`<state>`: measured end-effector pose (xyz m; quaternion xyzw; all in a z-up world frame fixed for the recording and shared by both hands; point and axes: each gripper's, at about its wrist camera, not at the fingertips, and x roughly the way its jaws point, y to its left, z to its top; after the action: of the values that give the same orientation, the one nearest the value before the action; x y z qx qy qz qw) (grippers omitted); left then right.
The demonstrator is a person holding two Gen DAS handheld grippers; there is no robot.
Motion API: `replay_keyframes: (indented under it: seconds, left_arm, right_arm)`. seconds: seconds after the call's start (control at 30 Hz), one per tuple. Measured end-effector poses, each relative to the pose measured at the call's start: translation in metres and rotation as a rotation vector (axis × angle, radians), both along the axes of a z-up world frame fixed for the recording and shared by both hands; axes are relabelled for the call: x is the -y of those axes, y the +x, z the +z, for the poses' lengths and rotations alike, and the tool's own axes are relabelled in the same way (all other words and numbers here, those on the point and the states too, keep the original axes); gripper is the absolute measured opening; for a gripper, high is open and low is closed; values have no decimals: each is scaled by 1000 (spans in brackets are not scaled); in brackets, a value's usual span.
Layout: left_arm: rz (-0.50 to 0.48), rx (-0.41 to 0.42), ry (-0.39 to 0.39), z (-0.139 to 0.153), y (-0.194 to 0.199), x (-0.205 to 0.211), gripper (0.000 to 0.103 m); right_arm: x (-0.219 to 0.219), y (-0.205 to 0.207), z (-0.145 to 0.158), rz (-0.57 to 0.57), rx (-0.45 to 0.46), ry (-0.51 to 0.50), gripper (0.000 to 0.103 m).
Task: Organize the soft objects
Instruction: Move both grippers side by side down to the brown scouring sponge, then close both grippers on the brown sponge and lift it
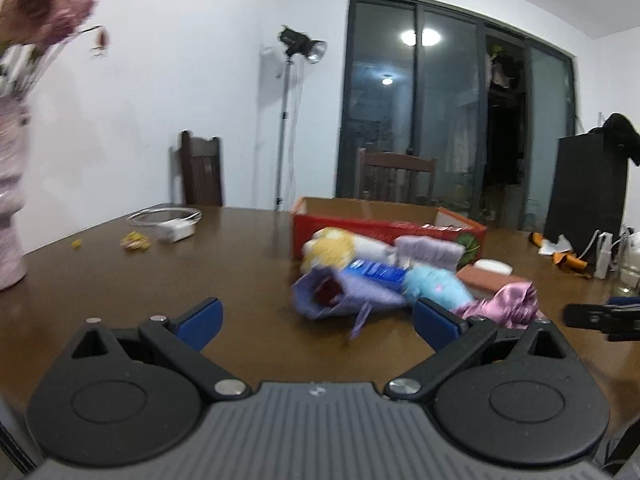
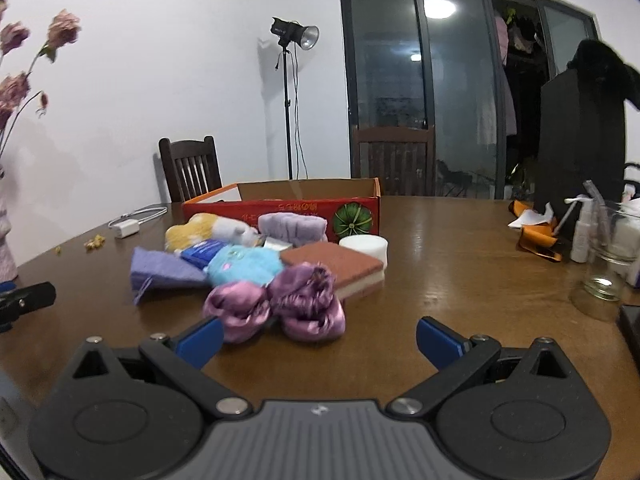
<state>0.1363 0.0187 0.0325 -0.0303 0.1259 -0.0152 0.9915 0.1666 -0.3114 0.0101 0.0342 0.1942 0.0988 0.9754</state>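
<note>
Left wrist view: my left gripper [image 1: 316, 322] is spread wide, empty, touching nothing, above the table [image 1: 140, 280]. The soft pile sits ahead and to the right, in front of the red box [image 1: 384, 228]. Nearest item is the lavender pouch [image 1: 340, 296], beyond my right-hand pad, with the blue plush [image 1: 434, 286] just behind it. Frame is motion-blurred, so edges are approximate. My read: first pick not started yet. To do it well, I'd center the pouch between the pads before closing and pinch the bulk, not the dangling strap.

Right wrist view: my right gripper [image 2: 318, 338] is also fully spread, holding nothing. The purple satin scrunchies [image 2: 276, 304] lie just ahead, close to my left-hand pad, apparently not touching. Behind them: brown sponge [image 2: 332, 262], white foam puck [image 2: 364, 246], yellow plush [image 2: 192, 232], lilac towel roll [image 2: 292, 224]. Box is open-topped; drop items in from above.
</note>
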Motion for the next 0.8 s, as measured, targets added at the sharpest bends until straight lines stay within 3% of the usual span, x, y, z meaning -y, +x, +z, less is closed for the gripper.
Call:
replay_keyframes:
  seconds: [0.17,0.27,0.33,0.4,0.5,0.57,0.67,0.8]
  left_arm:
    - [-122,13,13,19,45,26,101]
    - [-289,-65,-19,34,88,44,88]
    - [-448,-194,-87,42,131,56,59]
    - [-525,-306,-119,44,169,70,49]
    - [-533,-347,-36,41,208,95,45]
    - [-542,-416,5,33,231,111,44]
    - [-555,-549,-33,18,257,116,42]
    - [-560,-586,-89,11,272,112,39]
  right_arm:
    - [14,52,4,-7,-48,107,101]
    - [24,85,4,-3,-106,185,91]
    - [29,106,2,10,-153,233,63]
    - [32,124,-2,5,-181,270,46]
    - [36,140,-9,-7,-188,317,46]
    - [41,147,-16,-13,-197,356,46]
    - [46,156,-29,-16,-232,384,46]
    - [53,156,-38,-1,-219,426,46]
